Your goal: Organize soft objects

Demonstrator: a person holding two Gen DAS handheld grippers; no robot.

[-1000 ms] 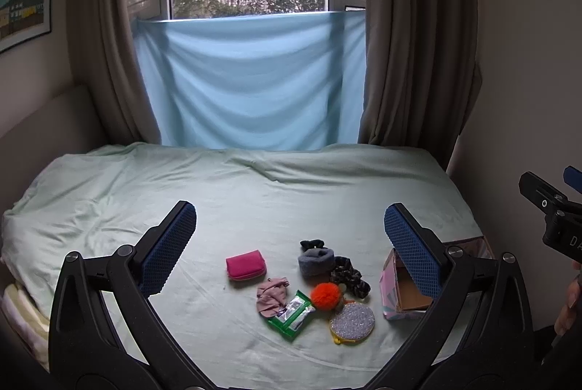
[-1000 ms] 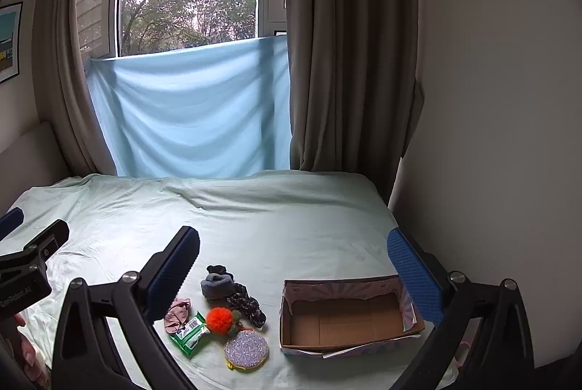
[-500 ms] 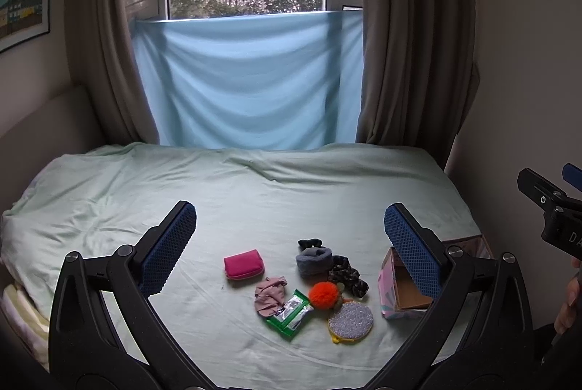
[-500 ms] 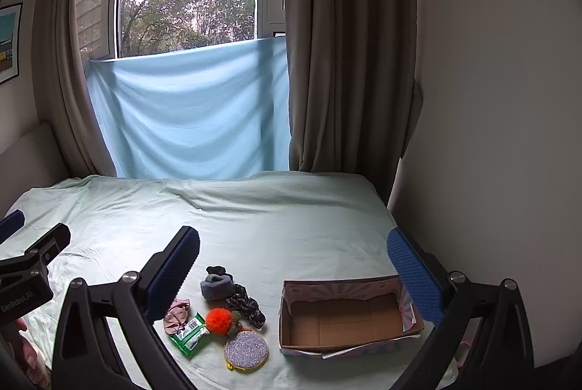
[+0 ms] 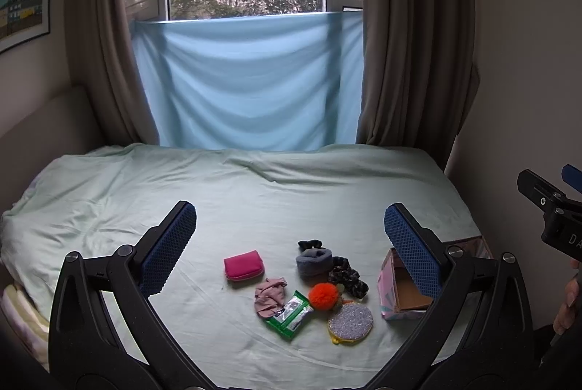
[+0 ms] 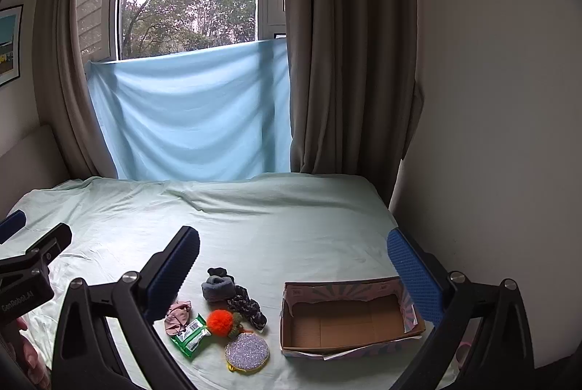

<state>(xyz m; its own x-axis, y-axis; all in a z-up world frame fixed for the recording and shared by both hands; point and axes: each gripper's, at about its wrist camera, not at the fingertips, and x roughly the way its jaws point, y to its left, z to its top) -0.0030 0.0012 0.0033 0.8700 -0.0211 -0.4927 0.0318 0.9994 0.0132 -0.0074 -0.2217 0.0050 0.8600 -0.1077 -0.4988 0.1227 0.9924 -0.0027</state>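
Small soft things lie on the green bed sheet [image 5: 254,193]: a pink pouch [image 5: 243,268], a grey rolled sock [image 5: 314,262], a dark scrunchie [image 5: 345,275], a pink scrunchie [image 5: 269,293], an orange pompom [image 5: 323,295], a green wipes pack [image 5: 289,313] and a glittery round purse [image 5: 350,322]. An open, empty cardboard box [image 6: 349,319] stands to their right. My left gripper [image 5: 291,244] is open and empty, held above and before the pile. My right gripper [image 6: 294,262] is open and empty, held above the box and the pile.
The bed fills the room between a padded wall on the left and a white wall [image 6: 491,135] on the right. A blue cloth [image 5: 247,81] and brown curtains [image 5: 411,44] hang at the window behind. The box also shows in the left wrist view [image 5: 396,295].
The left wrist view has drifted slightly, so the pile sits a little lower left. Both grippers stay open and empty. Nothing on the bed has moved.
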